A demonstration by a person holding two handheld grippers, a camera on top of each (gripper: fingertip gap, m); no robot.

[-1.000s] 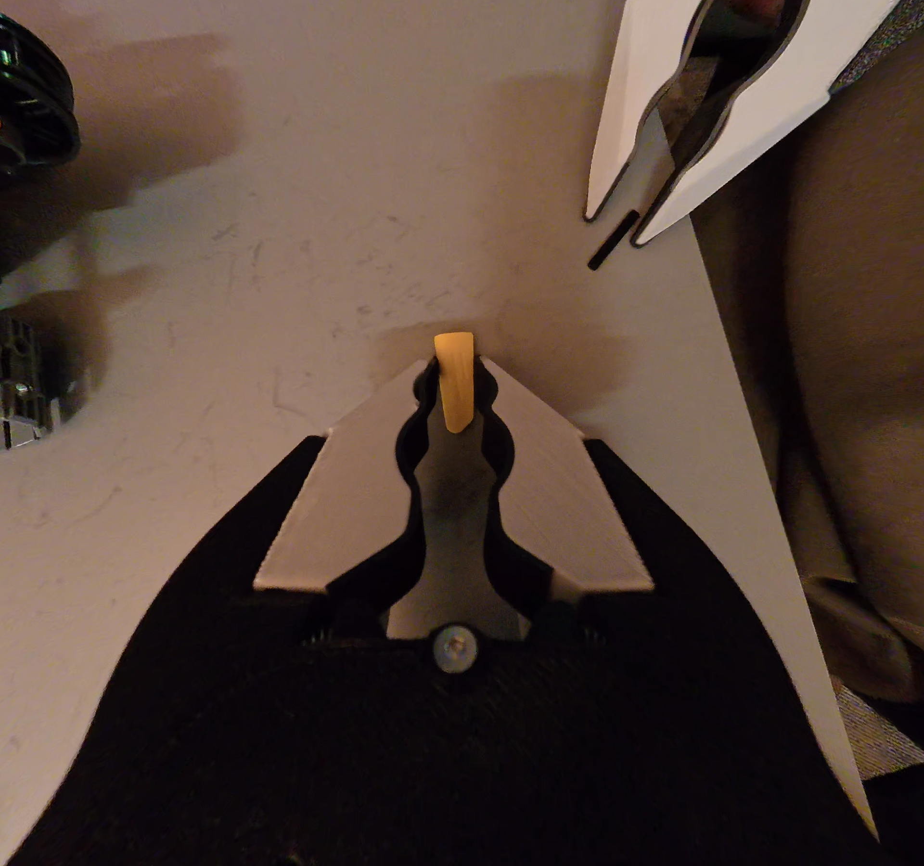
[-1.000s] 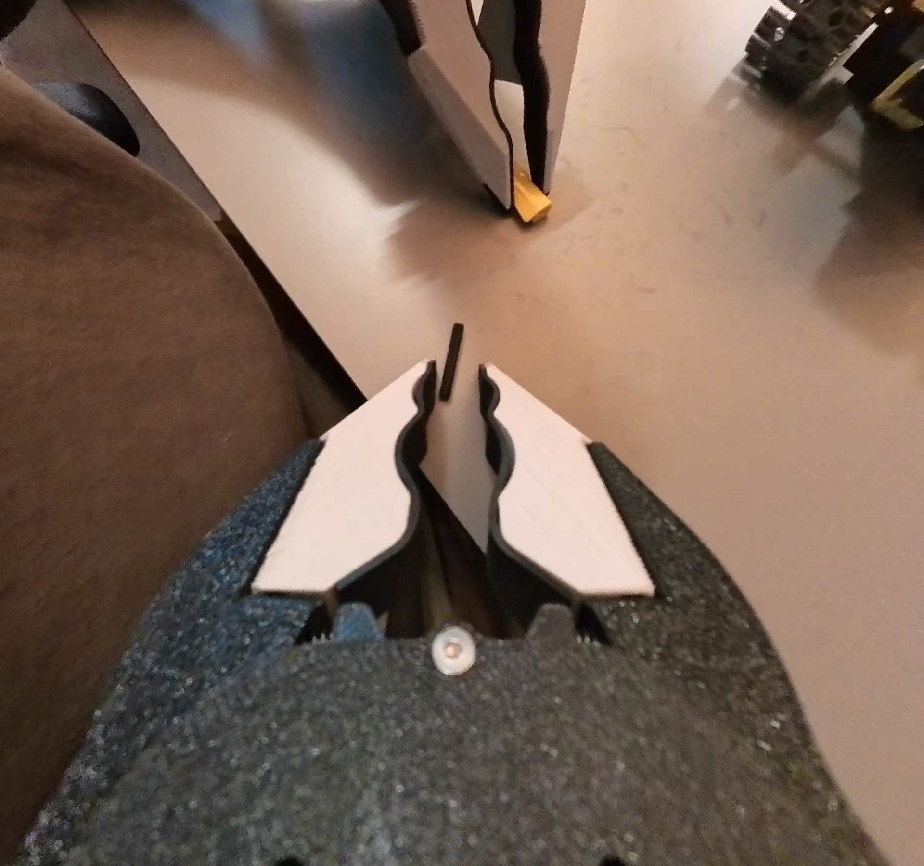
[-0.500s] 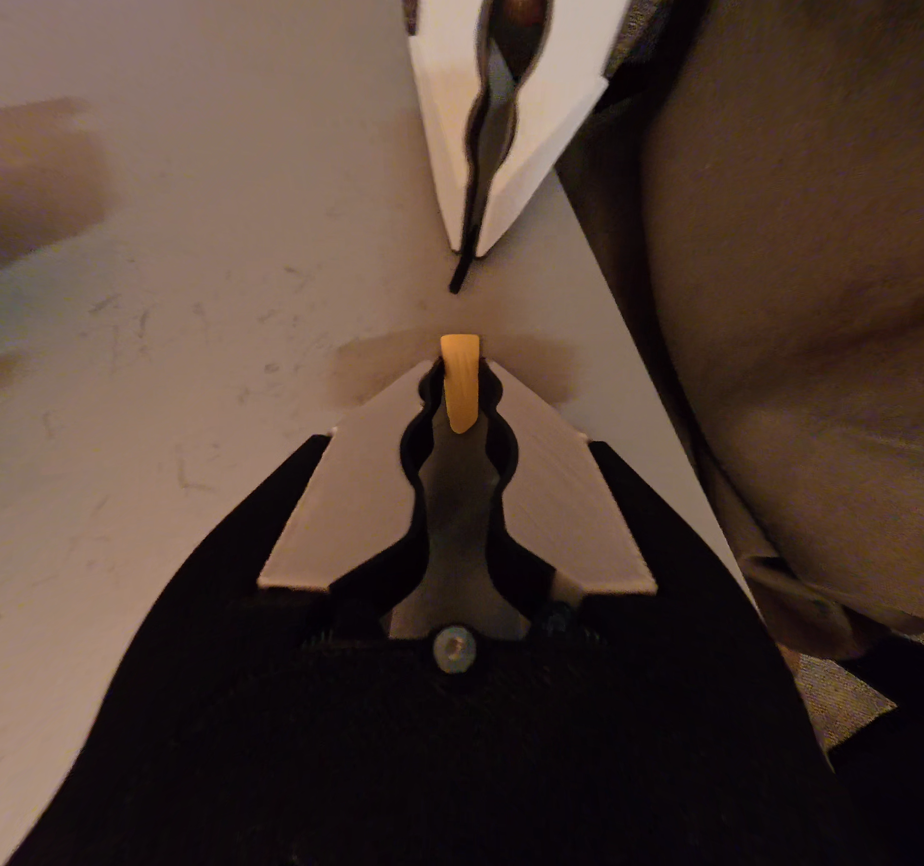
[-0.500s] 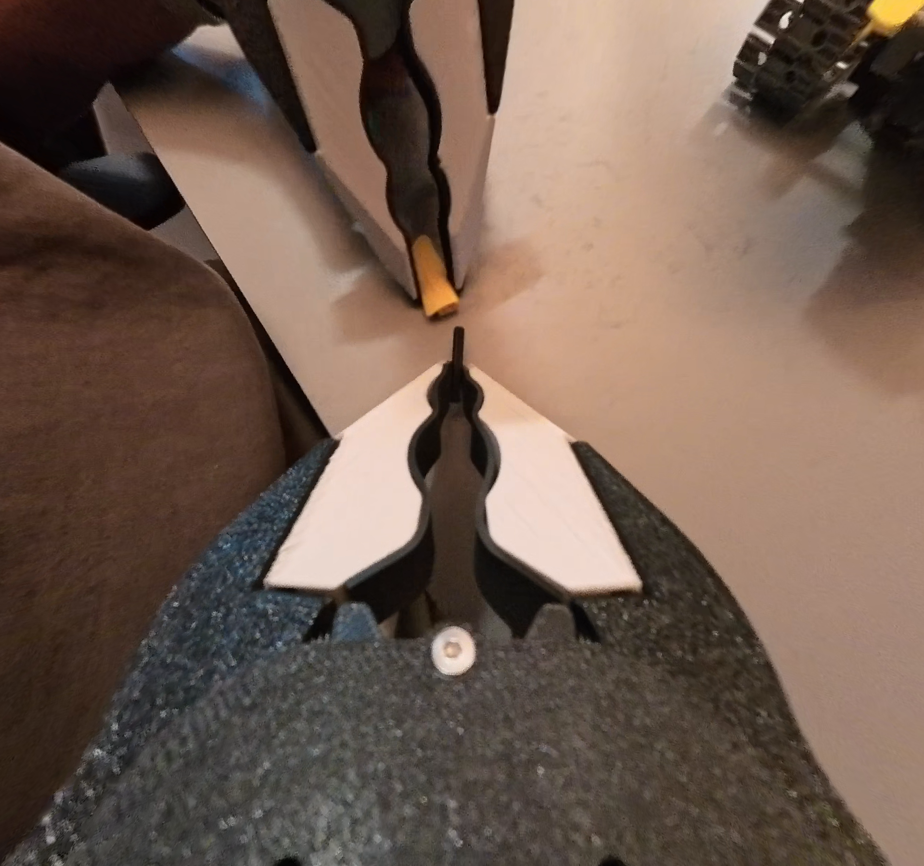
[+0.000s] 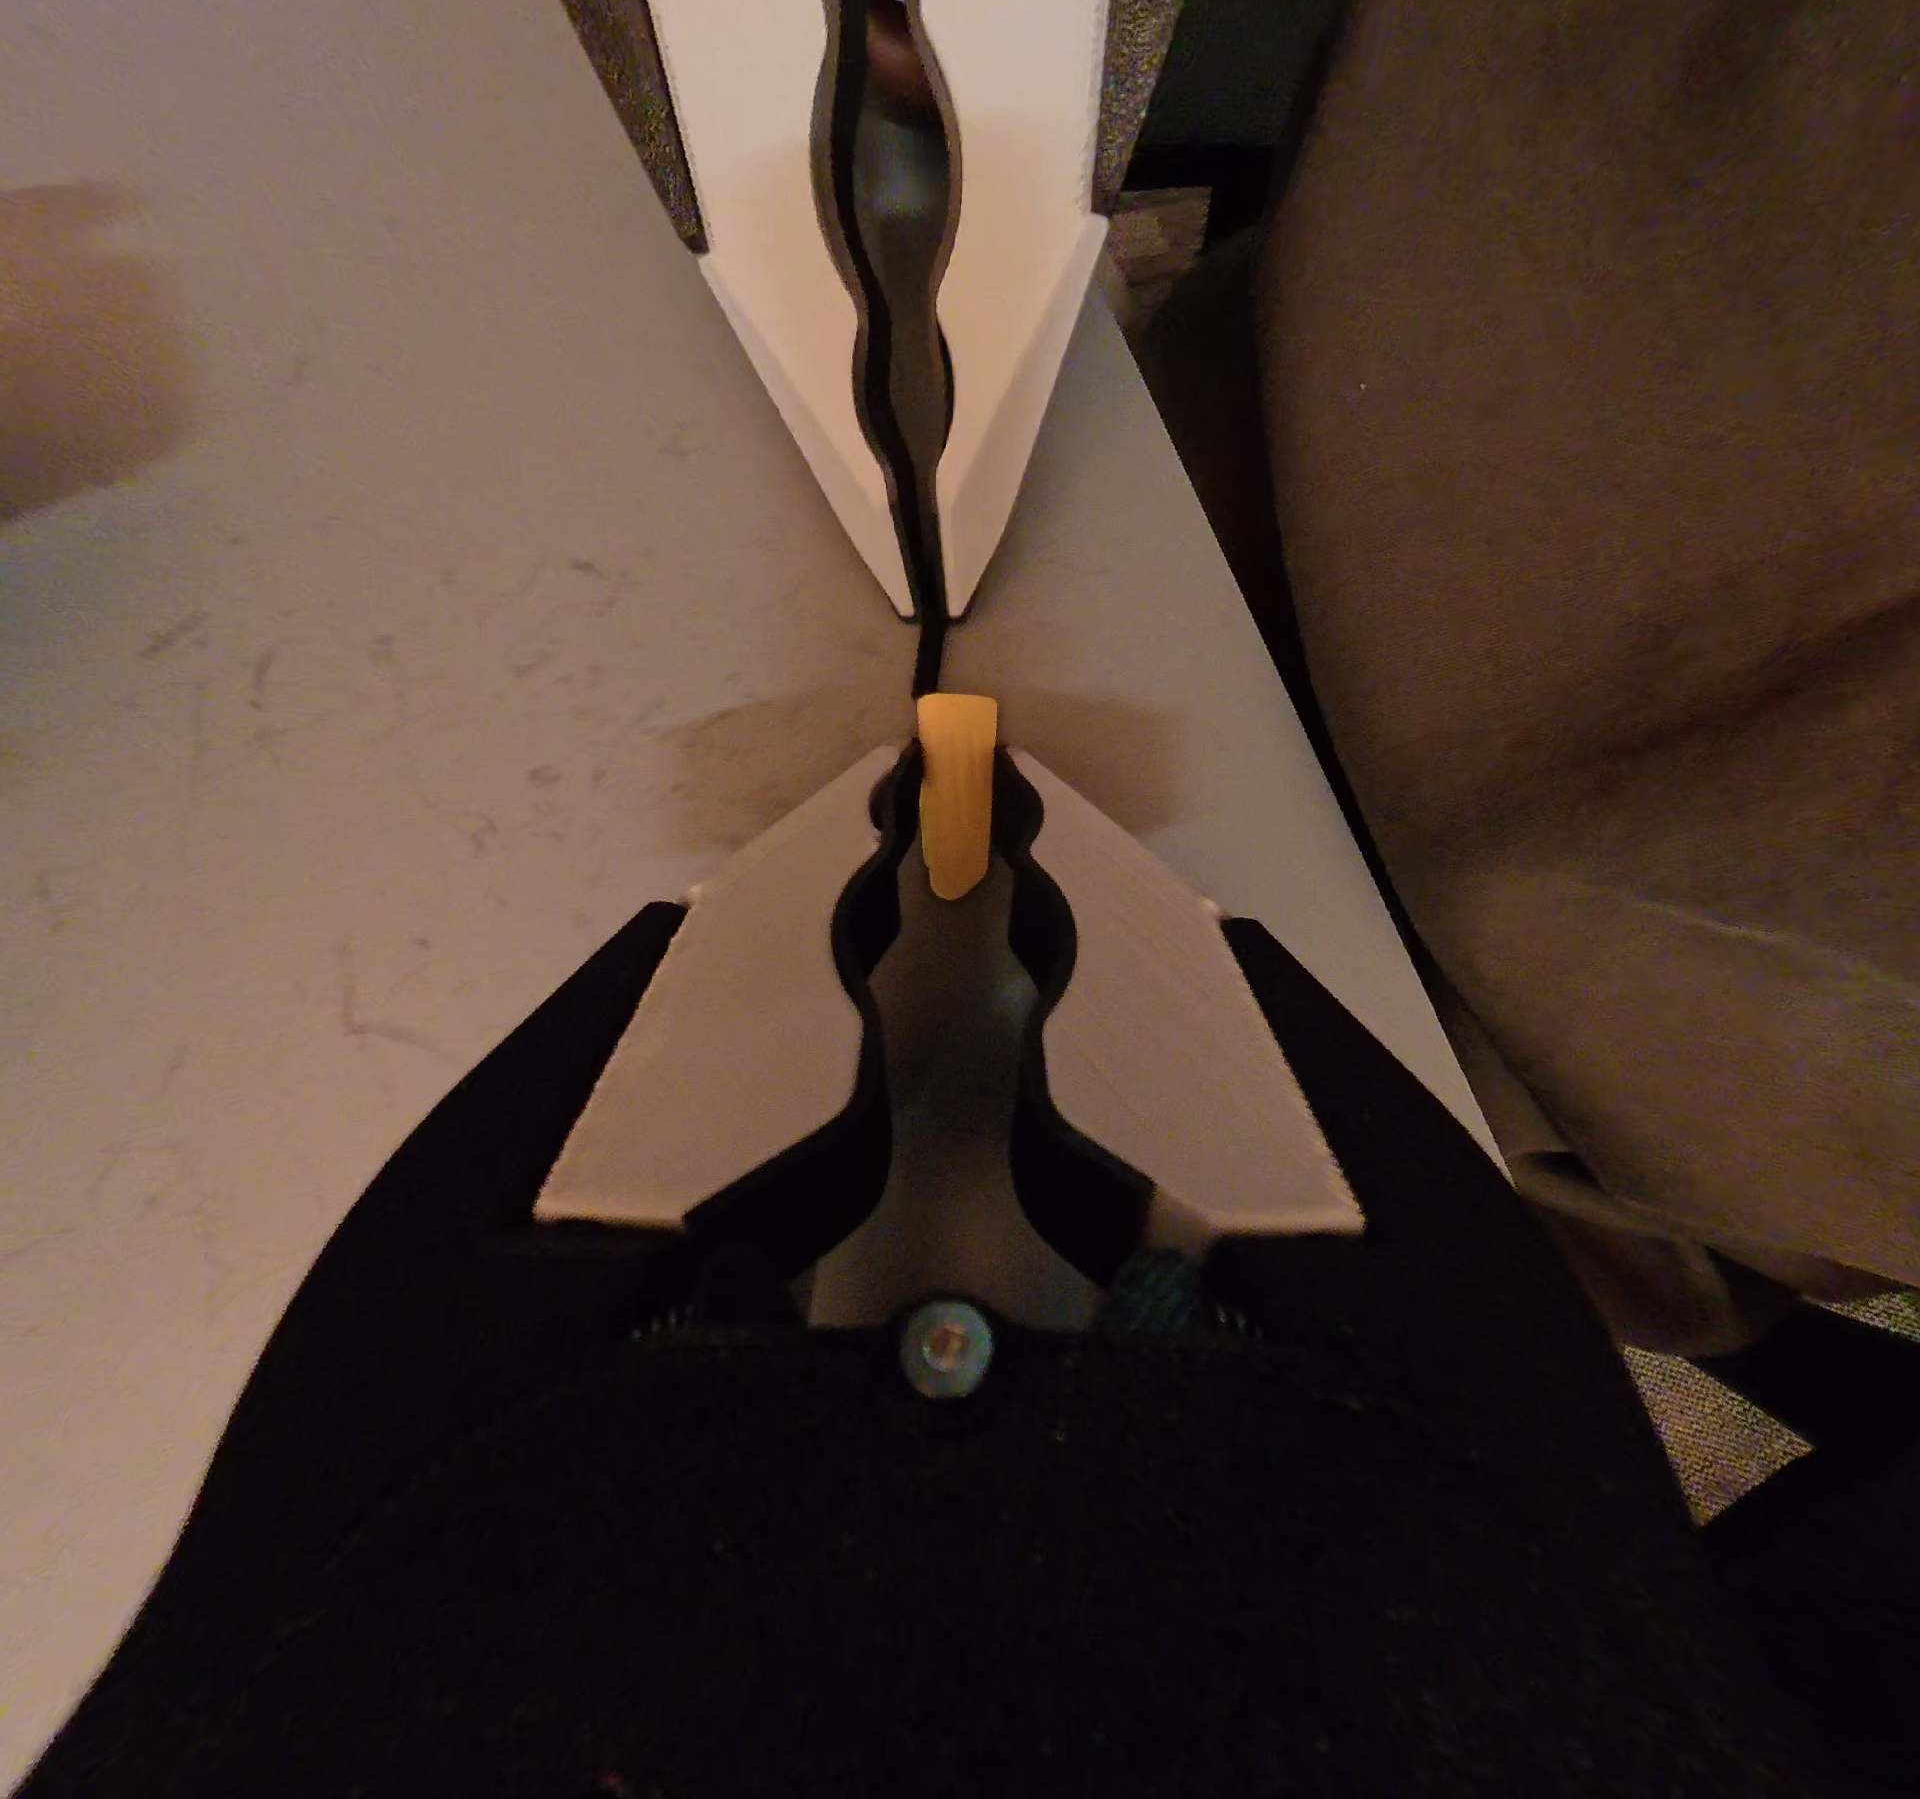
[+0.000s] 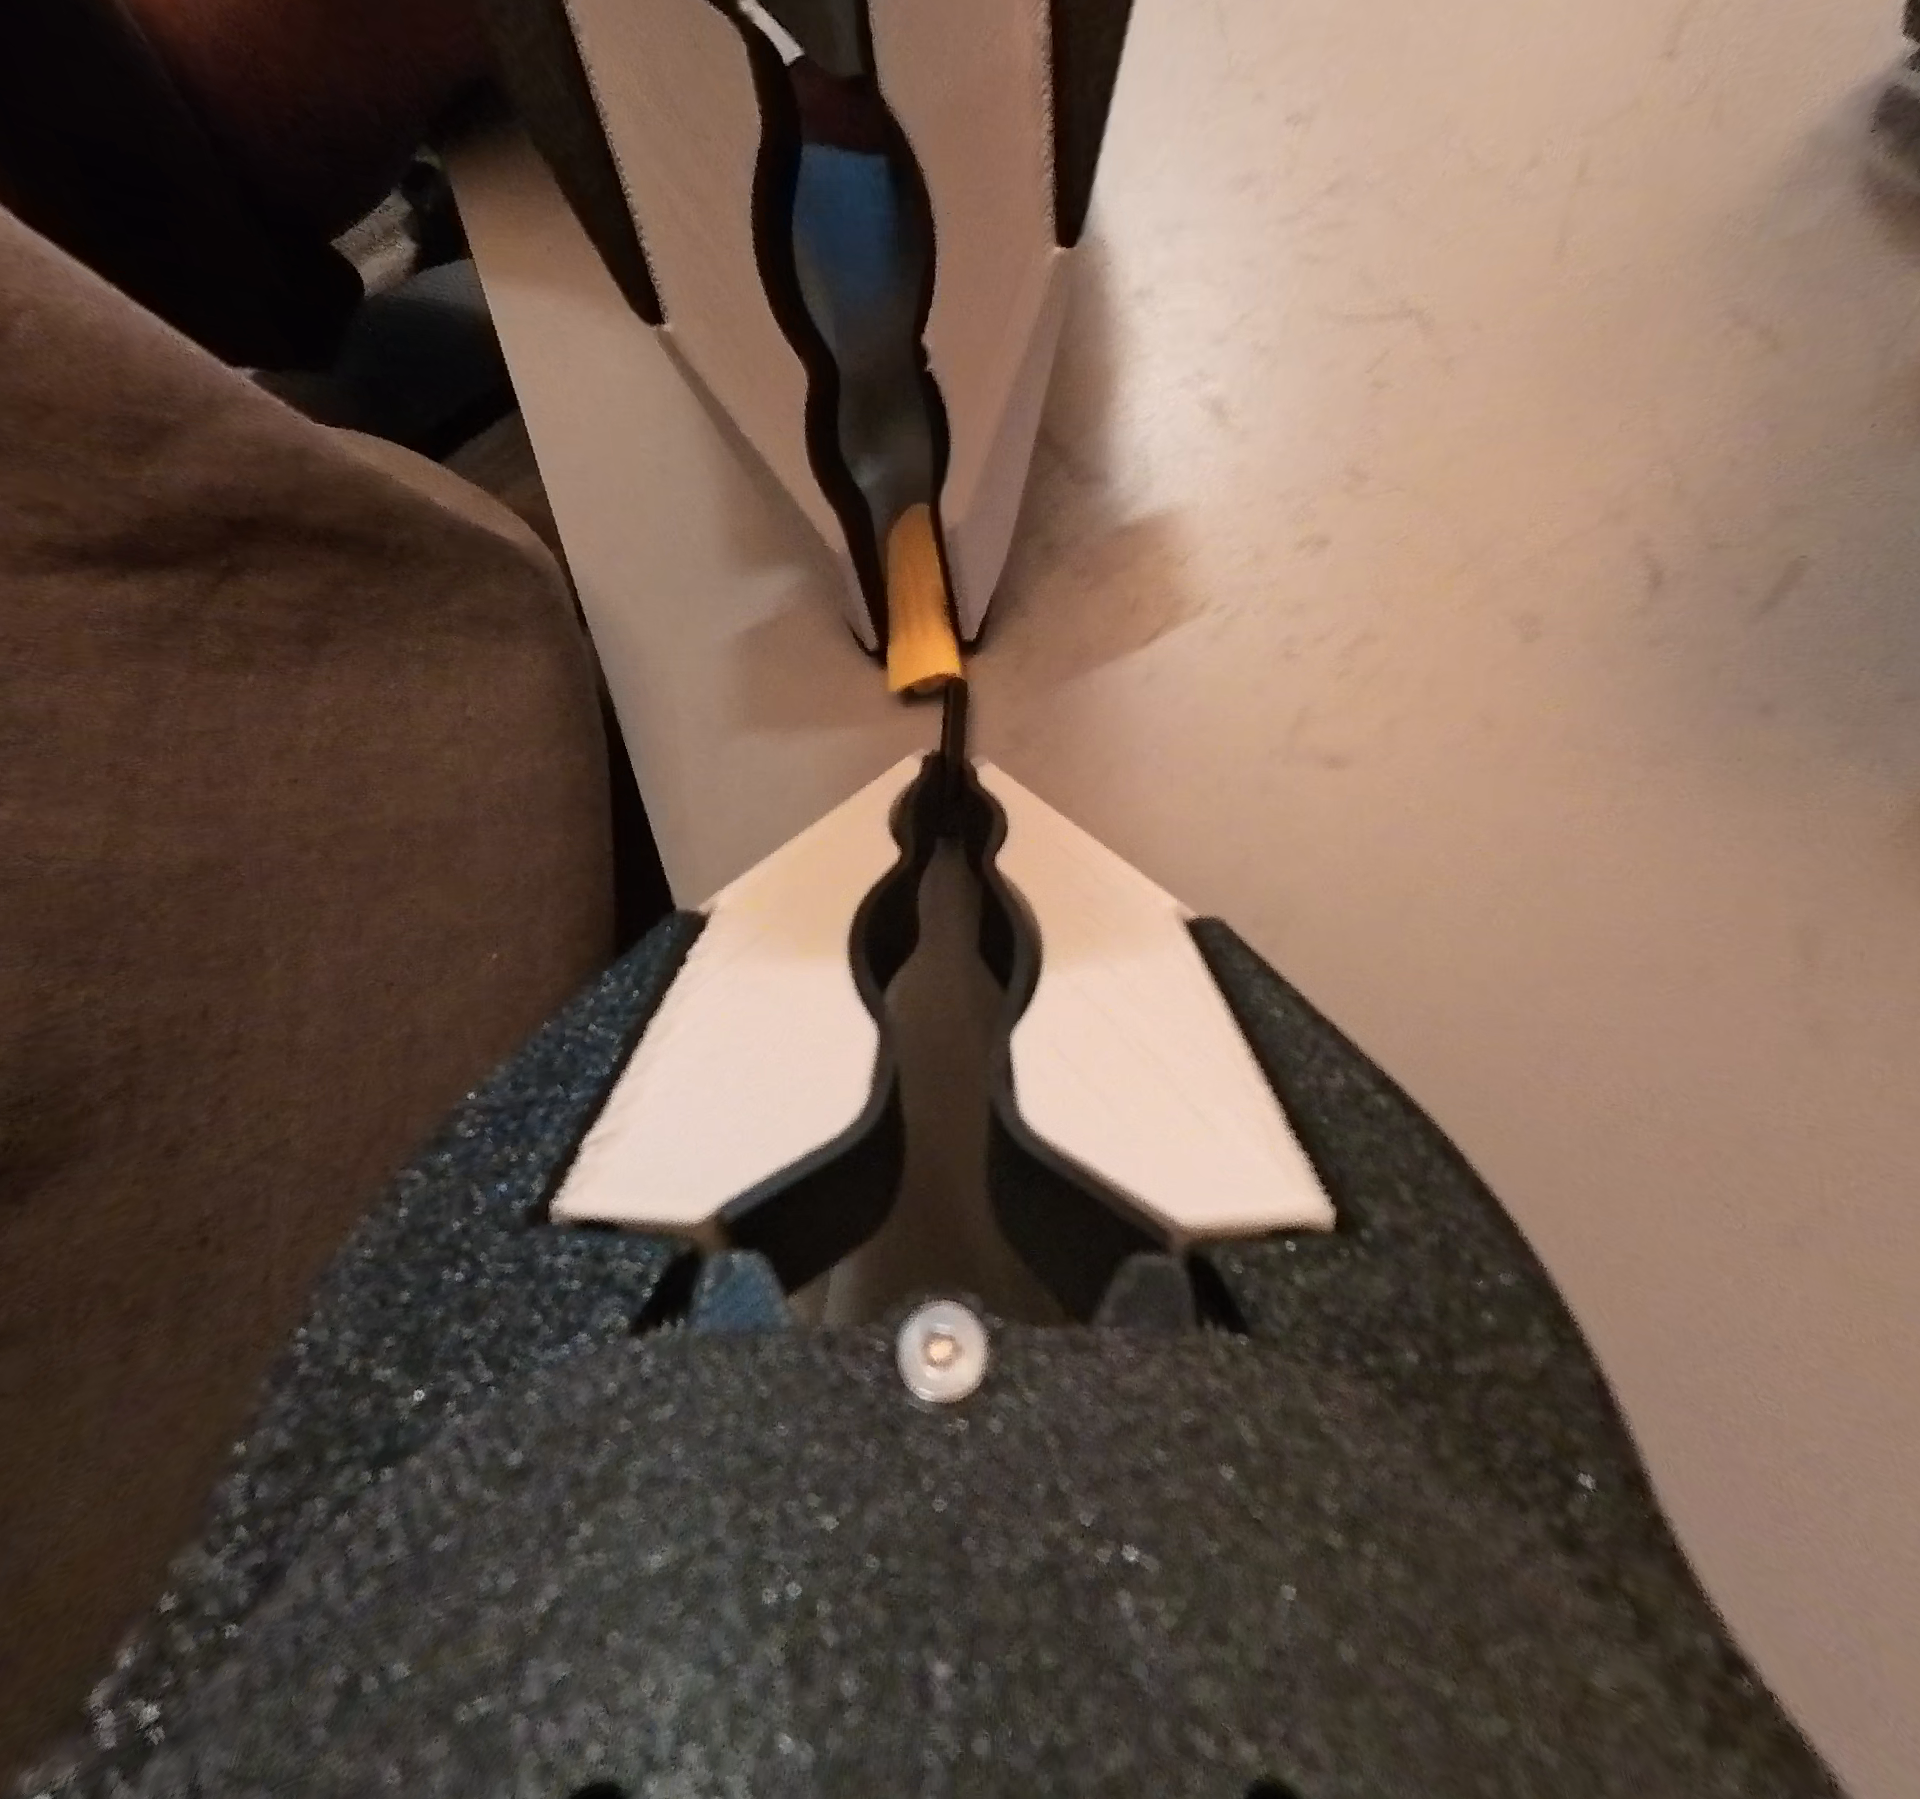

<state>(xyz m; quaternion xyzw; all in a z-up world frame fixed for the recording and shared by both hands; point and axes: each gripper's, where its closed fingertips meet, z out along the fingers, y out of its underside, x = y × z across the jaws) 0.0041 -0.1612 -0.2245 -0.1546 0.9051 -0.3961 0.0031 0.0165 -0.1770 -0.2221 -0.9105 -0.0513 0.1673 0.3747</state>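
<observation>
My left gripper is shut on a small yellow piece whose end sticks out past the tips. My right gripper is shut on a thin black pin. The two grippers face each other tip to tip just above the pale table. The black pin reaches the end of the yellow piece and seems to touch it. The right gripper shows at the top of the left wrist view, and the left gripper at the top of the right wrist view.
The table edge runs close beside the grippers, with a person's brown clothing beyond it, also in the right wrist view. A blurred dark object sits at the far right edge. Less than 4 cm separates the two grippers' tips. The blurred dark object is about 20 centimetres from both grippers' fingertips.
The right gripper closed on the black pin, then the two grippers moved toward each other. The pin's tip now meets the yellow piece's end. The left gripper kept its hold.
</observation>
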